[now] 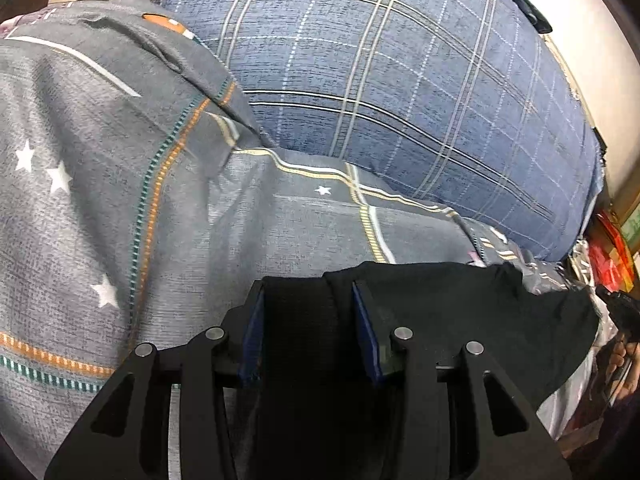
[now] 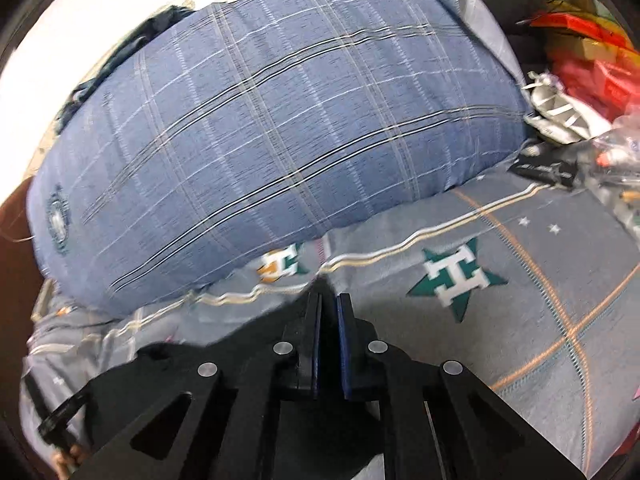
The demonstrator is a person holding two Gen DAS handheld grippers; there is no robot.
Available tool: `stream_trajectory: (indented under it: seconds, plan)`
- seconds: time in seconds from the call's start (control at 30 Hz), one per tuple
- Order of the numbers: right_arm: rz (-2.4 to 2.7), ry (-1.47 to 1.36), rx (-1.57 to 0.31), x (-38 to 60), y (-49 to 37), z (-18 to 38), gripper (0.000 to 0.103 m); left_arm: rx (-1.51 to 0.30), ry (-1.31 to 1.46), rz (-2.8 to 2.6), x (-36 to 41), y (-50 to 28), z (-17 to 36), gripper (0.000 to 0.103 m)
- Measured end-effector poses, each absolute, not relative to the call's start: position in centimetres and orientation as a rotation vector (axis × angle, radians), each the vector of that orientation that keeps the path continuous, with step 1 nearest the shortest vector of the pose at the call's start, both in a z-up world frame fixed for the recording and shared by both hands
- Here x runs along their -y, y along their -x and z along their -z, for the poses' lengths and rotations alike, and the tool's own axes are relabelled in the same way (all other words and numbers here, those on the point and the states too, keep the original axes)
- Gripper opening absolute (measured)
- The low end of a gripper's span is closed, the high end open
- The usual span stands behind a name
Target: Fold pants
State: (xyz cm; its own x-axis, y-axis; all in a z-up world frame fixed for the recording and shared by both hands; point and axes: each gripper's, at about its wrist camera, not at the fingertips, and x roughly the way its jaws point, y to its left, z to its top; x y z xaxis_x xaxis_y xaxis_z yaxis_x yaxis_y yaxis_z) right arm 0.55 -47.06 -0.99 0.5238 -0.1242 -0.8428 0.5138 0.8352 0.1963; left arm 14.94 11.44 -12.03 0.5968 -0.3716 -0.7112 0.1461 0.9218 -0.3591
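Pants: black pants lie right under both cameras, on the bed, near the big pillow. One band of the cloth runs up between the left fingers and the rest spreads off to the right.
Left gripper: left gripper has its fingers partly apart, with the black cloth bunched between them. It looks like a hold on that edge so it can be lifted, but how tight the squeeze is I cannot tell.
Right gripper: right gripper has its fingers almost together. A thin bit of dark cloth seems pinched in the gap, likely the other corner, so the edge stays straight.
Bed sheet: grey sheet with stars is the soft floor for folding.
Pillow: blue checked pillow sits just past the pants.
Clutter: red bags lie off to the side.
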Motion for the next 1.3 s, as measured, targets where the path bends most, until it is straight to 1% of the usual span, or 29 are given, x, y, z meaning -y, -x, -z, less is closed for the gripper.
stream_trajectory:
  seconds: [0.1, 0.17, 0.2, 0.27, 0.3, 0.33, 0.4, 0.47, 0.57, 0.67, 0.7, 0.73, 0.87, 0.93, 1.0, 1.1, 1.17, 1.2, 1.3]
  plan:
    - [0.404, -0.538, -0.962, 48.2, 0.2, 2.0, 0.0, -0.9, 0.302, 0.306, -11.7, -15.3, 12.4, 0.04]
    - [0.386, -0.533, -1.009, 48.2, 0.7, 2.9, 0.0, -0.903, 0.305, 0.304, -11.7, -15.4, 12.4, 0.04]
    - [0.379, -0.526, -1.041, 48.2, 1.0, 3.3, 0.005, -0.901, 0.304, 0.303, -11.6, -15.4, 12.4, 0.04]
    - [0.365, -0.528, -1.089, 47.7, 1.7, 4.1, 0.008, -0.888, 0.294, 0.3, -11.5, -15.3, 12.1, 0.04]
    - [0.355, -0.534, -1.108, 47.4, 2.2, 4.3, 0.015, -0.881, 0.289, 0.295, -11.5, -15.2, 12.0, 0.04]
    - [0.345, -0.543, -1.136, 47.0, 2.7, 4.7, 0.036, -0.876, 0.287, 0.291, -11.5, -15.2, 11.9, 0.04]
    - [0.345, -0.569, -1.156, 46.6, 3.9, 5.3, 0.058, -0.876, 0.29, 0.288, -11.6, -15.2, 11.9, 0.04]
    - [0.296, -0.639, -1.131, 46.2, 5.6, 5.5, 0.058, -0.884, 0.298, 0.286, -11.7, -15.3, 12.2, 0.04]
    - [0.213, -0.704, -1.166, 44.9, 7.6, 6.8, 0.057, -0.885, 0.293, 0.285, -11.5, -15.3, 12.2, 0.04]
    - [0.223, -0.666, -1.209, 43.8, 8.6, 8.4, 0.044, -0.888, 0.295, 0.287, -11.6, -15.2, 12.3, 0.04]
    - [0.229, -0.652, -1.225, 43.6, 8.8, 9.1, 0.035, -0.889, 0.296, 0.289, -11.6, -15.2, 12.3, 0.04]
    - [0.225, -0.656, -1.229, 43.4, 8.9, 9.6, 0.031, -0.89, 0.298, 0.289, -11.7, -15.2, 12.4, 0.04]
    - [0.222, -0.587, -1.199, 43.0, 8.6, 9.3, 0.03, -0.9, 0.303, 0.286, -11.7, -15.2, 12.6, 0.04]
    - [0.222, -0.599, -1.165, 43.4, 8.2, 9.4, 0.03, -0.904, 0.304, 0.285, -11.7, -15.3, 12.7, 0.04]
    - [0.219, -0.681, -1.102, 44.4, 8.1, 9.8, 0.034, -0.906, 0.302, 0.285, -11.7, -15.3, 12.7, 0.04]
    - [0.22, -0.828, -1.029, 45.7, 8.2, 10.6, 0.034, -0.912, 0.301, 0.285, -11.7, -15.4, 12.8, 0.041]
    - [0.243, -0.808, -1.039, 45.9, 8.4, 10.5, 0.02, -0.918, 0.304, 0.287, -11.7, -15.6, 12.9, 0.041]
    - [0.261, -0.788, -1.047, 45.9, 8.5, 10.4, 0.007, -0.921, 0.308, 0.288, -11.8, -15.6, 12.9, 0.041]
    - [0.283, -0.751, -1.019, 45.6, 9.2, 9.1, 0.006, -0.924, 0.316, 0.291, -11.9, -15.6, 12.9, 0.041]
